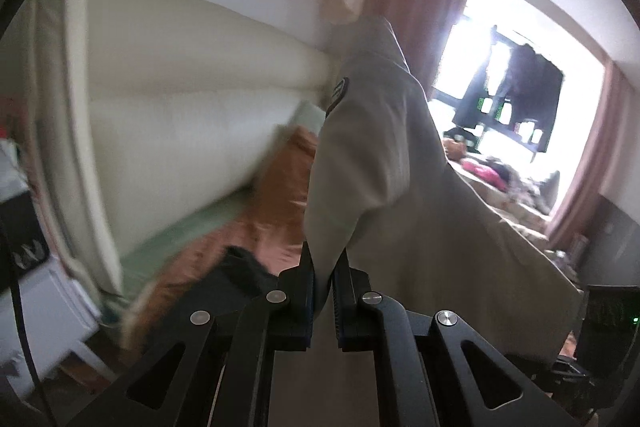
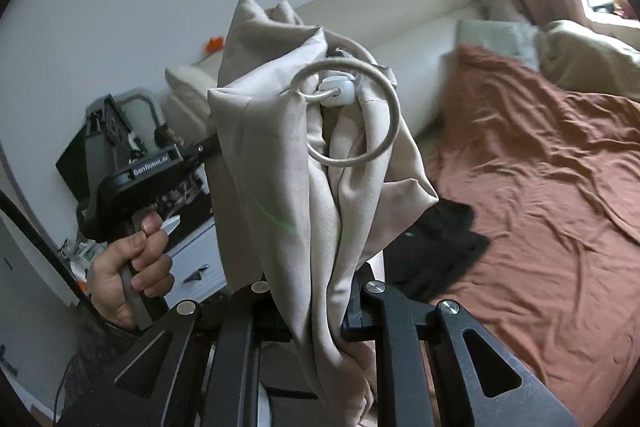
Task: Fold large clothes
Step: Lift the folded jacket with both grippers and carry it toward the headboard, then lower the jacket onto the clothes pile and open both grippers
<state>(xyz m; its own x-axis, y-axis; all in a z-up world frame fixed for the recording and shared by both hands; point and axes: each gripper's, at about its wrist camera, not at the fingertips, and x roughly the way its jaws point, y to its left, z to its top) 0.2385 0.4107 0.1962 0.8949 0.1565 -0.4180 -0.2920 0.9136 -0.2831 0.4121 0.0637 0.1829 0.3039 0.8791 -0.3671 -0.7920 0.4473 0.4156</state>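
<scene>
Bedroom, rust bed (image 2: 540,167) below | left gripper (image 1: 325,259) and right gripper (image 2: 320,291) both clamped on beige garment (image 2: 280,167), held aloft | soft, light, limp; drawcord (image 2: 352,115) dangling | best gripped at hems or corners

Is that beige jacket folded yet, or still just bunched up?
Bunched, not folded. The beige jacket hangs in loose gathers, pinched by both the right gripper and left gripper, above the bed.

L wrist cam close behind beige garment (image 1: 384,163), faces window, R cam faces headboard, both share bed (image 2: 540,187)
</scene>
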